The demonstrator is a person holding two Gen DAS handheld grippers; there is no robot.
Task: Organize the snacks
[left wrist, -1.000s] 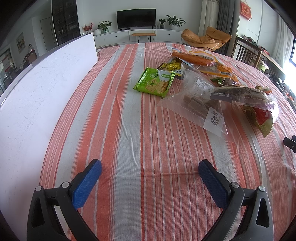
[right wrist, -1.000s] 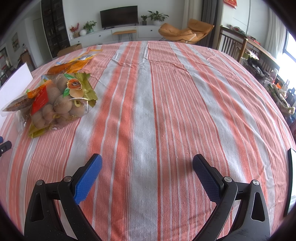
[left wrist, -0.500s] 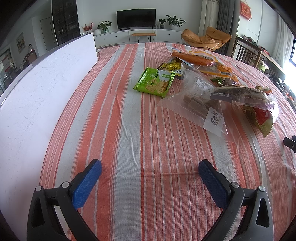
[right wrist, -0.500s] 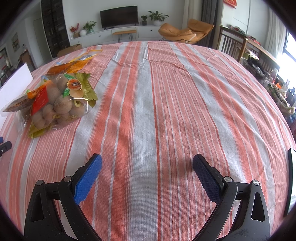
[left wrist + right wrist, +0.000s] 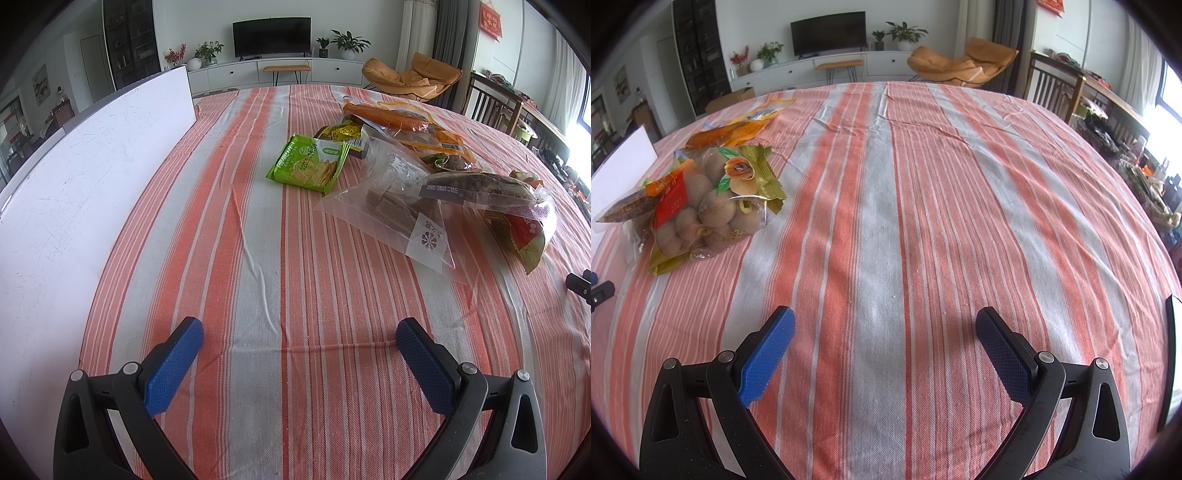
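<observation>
The left gripper [image 5: 299,330] hangs low over the striped tablecloth [image 5: 258,295] with its blue-padded fingers [image 5: 173,363] spread wide and nothing between them; the right gripper [image 5: 884,321] is likewise wide apart and empty above bare cloth, its blue pads [image 5: 1003,354] on either side of a grey stripe. Along the left edge of the left view a white board [image 5: 74,177] stands upright on the table, running away from the camera.

Beyond the left gripper, to its right, lies a clear zip bag [image 5: 399,210] of brown blocks, flat on the cloth; a dark-filled packet with a grey label [image 5: 480,188] rests across its far corner. Just right of these sits a bag of round brown fruit [image 5: 701,206], with a green-gold wrapper and a red label, seen best from the right wrist, where it lies well left of that gripper. Farther on, a green cracker packet [image 5: 308,164] lies alone on the cloth, near the zip bag but apart from it; behind it a yellow packet [image 5: 341,133] touches its far corner, and an orange packet [image 5: 395,118] lies furthest out.

Past the table stand a television [image 5: 271,37], a white cabinet [image 5: 280,72] with plants, and an orange lounge chair [image 5: 413,75].
</observation>
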